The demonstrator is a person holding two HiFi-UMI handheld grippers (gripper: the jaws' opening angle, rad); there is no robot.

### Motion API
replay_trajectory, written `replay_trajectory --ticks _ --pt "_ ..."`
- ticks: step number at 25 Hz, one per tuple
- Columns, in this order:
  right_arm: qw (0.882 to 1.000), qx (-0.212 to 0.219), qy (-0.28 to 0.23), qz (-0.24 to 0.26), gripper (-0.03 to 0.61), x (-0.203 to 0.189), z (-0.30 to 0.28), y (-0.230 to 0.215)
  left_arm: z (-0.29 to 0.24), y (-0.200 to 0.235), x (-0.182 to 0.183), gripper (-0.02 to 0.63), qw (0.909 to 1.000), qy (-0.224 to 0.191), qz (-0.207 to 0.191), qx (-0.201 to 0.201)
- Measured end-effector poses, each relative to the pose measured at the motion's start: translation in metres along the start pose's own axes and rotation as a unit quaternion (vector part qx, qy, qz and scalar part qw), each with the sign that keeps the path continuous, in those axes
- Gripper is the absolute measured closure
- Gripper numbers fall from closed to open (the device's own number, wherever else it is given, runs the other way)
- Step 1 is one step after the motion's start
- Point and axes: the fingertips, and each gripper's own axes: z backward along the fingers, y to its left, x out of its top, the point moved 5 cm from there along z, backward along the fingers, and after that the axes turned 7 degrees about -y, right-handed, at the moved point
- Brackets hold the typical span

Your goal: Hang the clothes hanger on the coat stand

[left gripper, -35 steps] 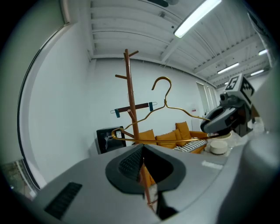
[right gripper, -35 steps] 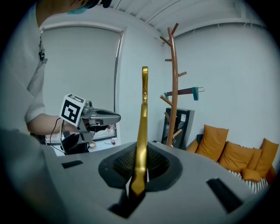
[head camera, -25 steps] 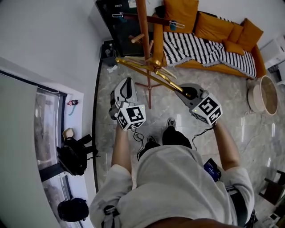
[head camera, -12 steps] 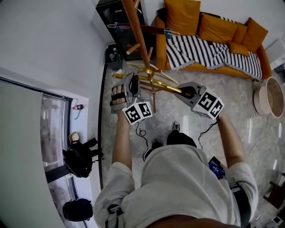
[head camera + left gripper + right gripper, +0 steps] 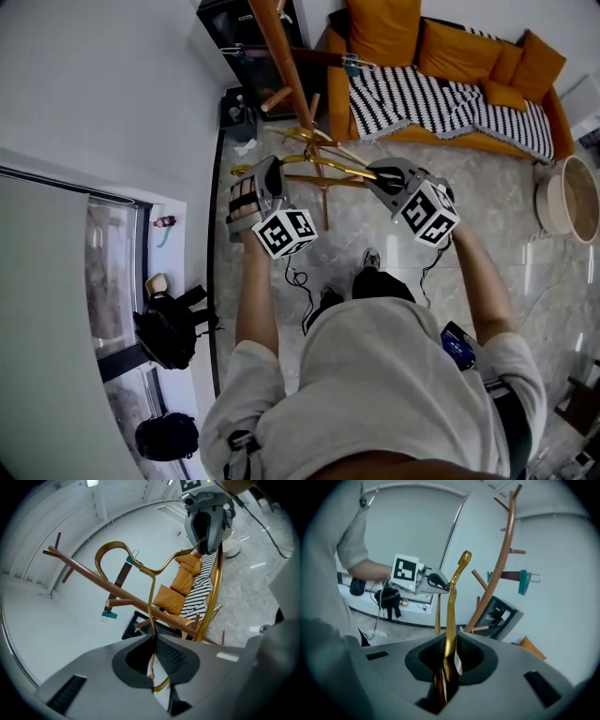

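Observation:
A golden clothes hanger (image 5: 319, 169) is held in the air between both grippers, roughly level, just in front of the wooden coat stand (image 5: 279, 52). My left gripper (image 5: 272, 174) is shut on the hanger's left end, and the thin gold rod (image 5: 151, 620) runs down between its pads. The hanger's hook (image 5: 111, 550) curves up beside the stand's pole (image 5: 117, 591). My right gripper (image 5: 381, 174) is shut on the other end of the hanger (image 5: 451, 616). In the right gripper view the stand (image 5: 505, 550) rises to the right, past the left gripper (image 5: 436, 580).
A dark bar hanger with teal clips (image 5: 349, 64) hangs on the stand. An orange sofa with a striped blanket (image 5: 441, 94) is behind it, next to a black cabinet (image 5: 234, 28). A round basket (image 5: 562, 192) stands at right. Black bags (image 5: 164, 328) lie by the window.
My left gripper rose from below the hanger and closed on its left end. The hanger, slanted before, now lies nearly level and a little nearer the stand.

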Motion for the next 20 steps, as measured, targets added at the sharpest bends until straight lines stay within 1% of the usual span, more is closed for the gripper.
replay_trajectory --ticks 2,5,6,7,8,9,13,15,16,17,19,20 --pt "0.997 -0.037 0.029 0.057 0.551 -0.001 -0.006 -0.001 0.000 -0.003 -0.004 0.589 0.9998 0.012 0.016 -0.003" --pt "0.989 -0.079 0.047 0.114 0.547 -0.002 -0.013 -0.003 -0.002 -0.007 -0.011 0.588 0.9986 0.033 0.041 -0.010" --pt "0.986 -0.094 0.049 0.130 0.523 -0.002 -0.014 -0.004 -0.003 -0.008 -0.013 0.589 0.9980 0.038 0.048 -0.015" --pt "0.982 -0.106 0.050 0.145 0.479 0.000 -0.015 -0.005 -0.003 -0.009 -0.015 0.589 0.9974 0.043 0.054 -0.018" --pt "0.980 -0.115 0.048 0.157 0.457 0.001 -0.015 -0.006 -0.004 -0.009 -0.016 0.589 0.9969 0.047 0.060 -0.021" --pt "0.977 -0.120 0.045 0.169 0.449 0.003 -0.014 -0.006 -0.005 -0.010 -0.018 0.589 0.9963 0.051 0.065 -0.024" --pt "0.965 -0.133 0.033 0.223 0.449 0.009 -0.013 -0.003 -0.009 -0.010 -0.020 0.591 0.9951 0.066 0.069 -0.027" --pt "0.962 -0.134 0.032 0.237 0.449 0.011 -0.015 -0.004 -0.010 -0.009 -0.018 0.591 0.9951 0.070 0.065 -0.025" --pt "0.961 -0.134 0.032 0.239 0.451 0.012 -0.016 -0.005 -0.011 -0.009 -0.017 0.591 0.9952 0.072 0.062 -0.023" --pt "0.960 -0.134 0.032 0.242 0.472 0.013 -0.016 -0.006 -0.011 -0.009 -0.015 0.591 0.9953 0.074 0.059 -0.021" --pt "0.958 -0.136 0.028 0.249 0.547 0.014 -0.016 -0.010 -0.013 -0.008 -0.012 0.591 0.9950 0.080 0.057 -0.017" --pt "0.958 -0.135 0.025 0.252 0.555 0.016 -0.015 -0.012 -0.013 -0.006 -0.011 0.592 0.9947 0.084 0.059 -0.015"
